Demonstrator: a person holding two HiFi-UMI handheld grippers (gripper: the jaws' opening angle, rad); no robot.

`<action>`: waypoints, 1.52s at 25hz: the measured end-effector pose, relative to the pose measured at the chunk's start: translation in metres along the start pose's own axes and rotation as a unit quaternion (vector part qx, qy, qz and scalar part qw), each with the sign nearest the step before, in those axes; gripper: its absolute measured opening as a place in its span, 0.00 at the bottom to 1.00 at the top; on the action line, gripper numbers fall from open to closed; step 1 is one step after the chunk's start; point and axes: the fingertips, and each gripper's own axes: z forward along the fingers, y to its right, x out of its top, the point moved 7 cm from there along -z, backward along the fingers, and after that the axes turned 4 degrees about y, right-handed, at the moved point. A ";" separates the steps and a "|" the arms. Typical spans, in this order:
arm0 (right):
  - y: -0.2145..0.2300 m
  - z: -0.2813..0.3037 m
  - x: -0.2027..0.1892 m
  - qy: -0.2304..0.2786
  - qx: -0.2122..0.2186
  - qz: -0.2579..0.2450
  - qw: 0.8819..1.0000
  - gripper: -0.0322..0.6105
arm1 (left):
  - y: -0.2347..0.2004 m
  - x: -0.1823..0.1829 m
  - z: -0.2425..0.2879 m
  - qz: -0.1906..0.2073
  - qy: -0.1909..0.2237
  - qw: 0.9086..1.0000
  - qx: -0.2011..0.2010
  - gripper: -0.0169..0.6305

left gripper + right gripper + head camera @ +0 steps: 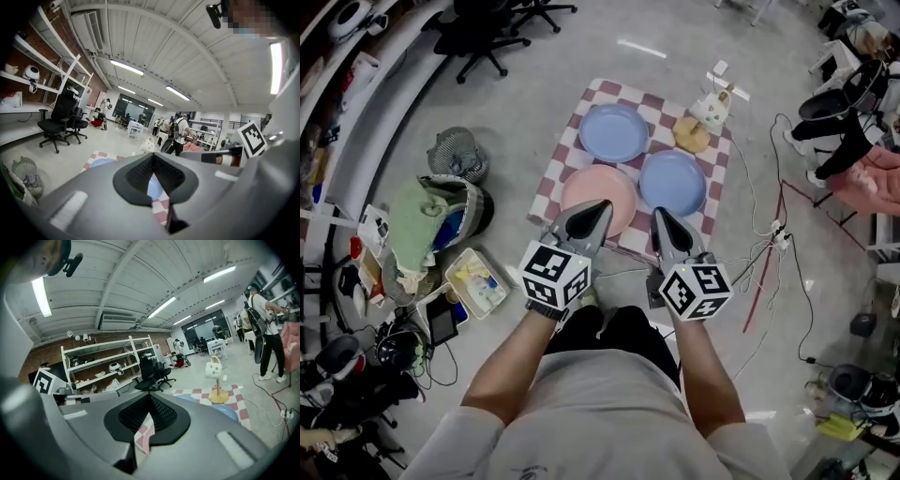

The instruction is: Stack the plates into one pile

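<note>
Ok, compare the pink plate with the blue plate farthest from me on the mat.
Colour: the pink plate is pink, the far blue plate light blue.
Position: on the checkered mat, the pink plate lies by the near edge, the far blue plate toward the far edge.
View: in the head view the left gripper overlaps the pink plate; the far blue plate shows whole.
Both are round, empty, similar in size, lying flat and unstacked.
</note>
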 end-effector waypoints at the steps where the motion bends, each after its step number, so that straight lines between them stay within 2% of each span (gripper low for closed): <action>1: 0.004 0.004 -0.006 -0.007 -0.006 0.002 1.000 0.06 | -0.004 -0.005 0.004 -0.003 -0.005 1.000 -0.002 0.04; 8: 0.039 0.033 -0.046 -0.048 -0.041 0.017 0.998 0.06 | -0.029 -0.041 0.038 -0.013 -0.041 0.999 -0.012 0.04; 17: 0.088 0.078 -0.114 -0.132 -0.045 0.031 0.990 0.07 | -0.058 -0.096 0.080 -0.027 -0.094 0.995 0.004 0.04; 26: 0.134 0.108 -0.206 -0.248 -0.064 0.066 0.964 0.08 | -0.071 -0.152 0.114 -0.048 -0.144 0.988 0.020 0.04; 29: 0.146 0.116 -0.230 -0.279 -0.070 0.079 0.954 0.13 | -0.074 -0.167 0.123 -0.056 -0.158 0.986 0.024 0.04; 38: 0.166 0.136 -0.266 -0.329 -0.086 0.096 0.936 0.13 | -0.083 -0.201 0.137 -0.081 -0.189 0.978 0.040 0.04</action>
